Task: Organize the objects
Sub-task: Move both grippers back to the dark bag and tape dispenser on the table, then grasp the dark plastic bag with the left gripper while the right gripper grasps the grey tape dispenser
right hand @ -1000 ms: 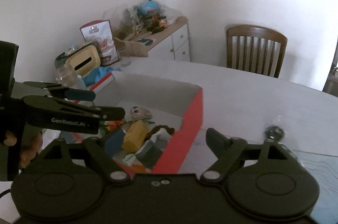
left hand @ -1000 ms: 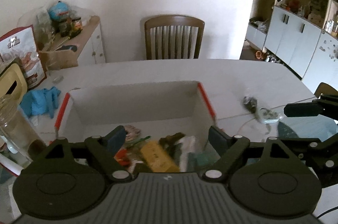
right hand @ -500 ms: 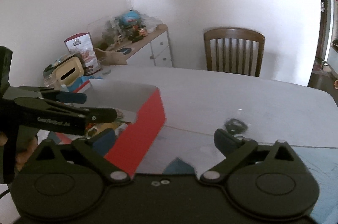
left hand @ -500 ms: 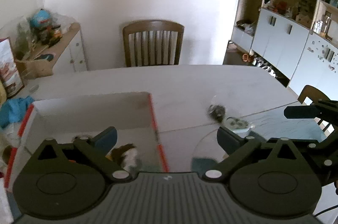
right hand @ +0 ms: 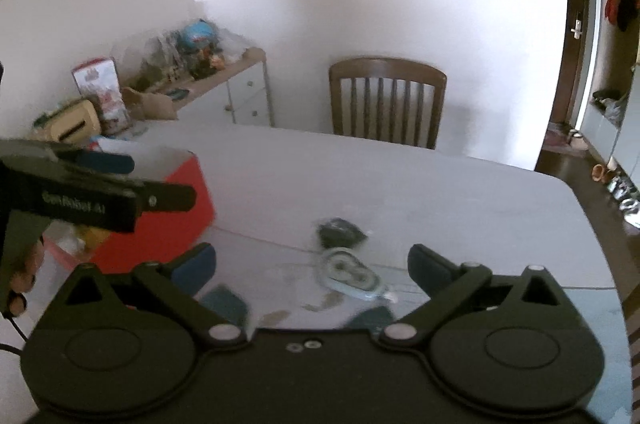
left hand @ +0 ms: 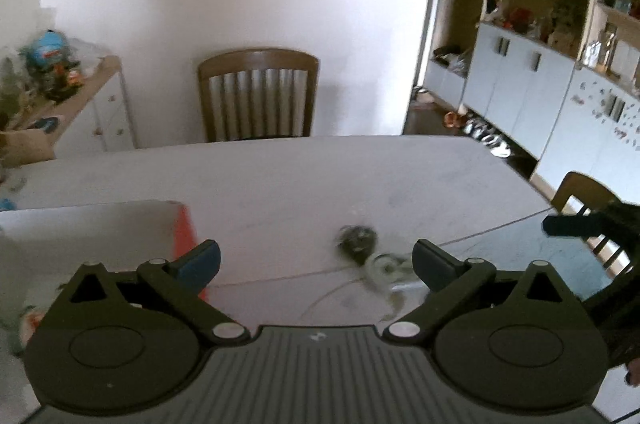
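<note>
pale blue dispenser (right hand: 352, 274) lies between right gripper (right hand: 312, 264) jaws (spread wide).

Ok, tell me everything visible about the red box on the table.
The red box is an open-topped carton, cardboard by the look of it, red outside and white inside. It sits upright on the pale table, toward its left end. Blurred, colourful items lie inside, too unclear to name. The left gripper hangs open above its near corner without visibly touching it.

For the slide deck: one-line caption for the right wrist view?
Open right tongs over a pale blue oval item and dark bundle; red box to their left.
</note>
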{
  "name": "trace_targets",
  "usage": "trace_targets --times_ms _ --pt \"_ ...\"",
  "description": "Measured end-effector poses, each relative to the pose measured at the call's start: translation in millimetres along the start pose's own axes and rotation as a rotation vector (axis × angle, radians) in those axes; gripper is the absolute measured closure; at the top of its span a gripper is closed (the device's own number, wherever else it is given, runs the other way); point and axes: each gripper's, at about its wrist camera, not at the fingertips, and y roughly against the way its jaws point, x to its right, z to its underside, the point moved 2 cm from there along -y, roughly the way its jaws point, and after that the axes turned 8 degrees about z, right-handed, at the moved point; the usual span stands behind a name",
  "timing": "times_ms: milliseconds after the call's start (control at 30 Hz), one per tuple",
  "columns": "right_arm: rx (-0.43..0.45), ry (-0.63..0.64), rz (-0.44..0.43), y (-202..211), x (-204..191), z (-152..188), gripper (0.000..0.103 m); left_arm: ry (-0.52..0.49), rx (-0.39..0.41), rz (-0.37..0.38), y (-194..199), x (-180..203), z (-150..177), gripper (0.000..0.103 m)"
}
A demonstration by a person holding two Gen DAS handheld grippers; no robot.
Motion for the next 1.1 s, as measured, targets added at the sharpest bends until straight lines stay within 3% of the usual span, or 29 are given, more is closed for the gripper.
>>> trace_targets --times_ms 400,1100 --pt "-0.045 0.138 0.007 -50.6 23.8 18.5 0.001 -0.021 -0.052 0.019 -85.1 19.8 -4.6 0.000" --pt "-0.140 0.121 -0.120 -150.0 42.3 33.6 0.009 0.022 -0.207 0.052 -199.0 8.8 14.6 0.000"
